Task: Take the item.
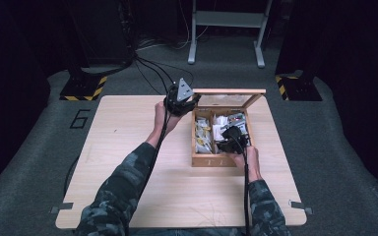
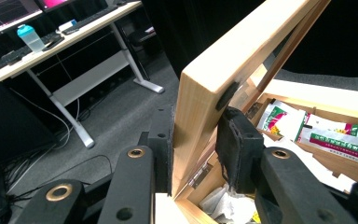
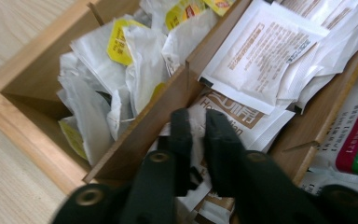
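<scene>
We had the left tool [image 2: 196, 140] clamping the open wooden box's hinged lid [image 2: 223, 60], the right tool [image 3: 196, 140] pinching a white paper sachet [image 3: 242, 116]; next: lift it clear of the dividers.

The print on the white sachet [image 3: 256, 51] at the upper right of the right gripper view is too blurred to be read. The red-and-green packet [image 3: 356, 140] is cut off by the right edge. In the high view, the sachets inside the wooden box [image 1: 215, 161] are too small to be told apart.

Lab, hazard-taped stands [image 1: 83, 88], monitor desk [image 2: 60, 35]
</scene>
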